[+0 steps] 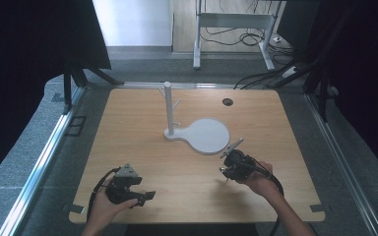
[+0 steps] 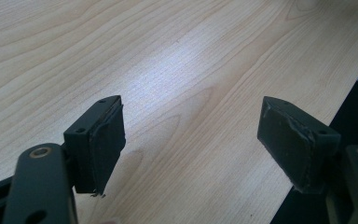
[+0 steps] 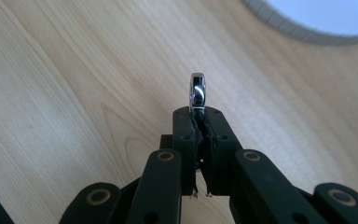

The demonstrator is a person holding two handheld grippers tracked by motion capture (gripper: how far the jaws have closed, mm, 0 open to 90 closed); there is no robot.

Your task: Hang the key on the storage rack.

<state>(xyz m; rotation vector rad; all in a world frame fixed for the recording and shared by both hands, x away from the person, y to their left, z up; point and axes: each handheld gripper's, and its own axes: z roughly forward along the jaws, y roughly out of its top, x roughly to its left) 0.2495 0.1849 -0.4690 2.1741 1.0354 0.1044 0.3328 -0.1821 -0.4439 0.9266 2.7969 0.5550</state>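
Right tongs (image 3: pixel 198 122) clamped on a slim shiny metal piece (image 3: pixel 197 91) held over the tabletop (image 1: pixel 142 147) toward its near right corner, beside the white stand (image 1: pixel 207 135); left tongs (image 2: pixel 192 140) apart and idle; best lifted slowly, grip kept firm.

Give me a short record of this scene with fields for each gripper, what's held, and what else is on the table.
left gripper: open, nothing between its jaws, low over the table
right gripper: shut on a thin shiny metal piece
metal piece: sticks out past the jaw tips, toward the white stand
white stand: round base with an upright post and pegs, mid-table
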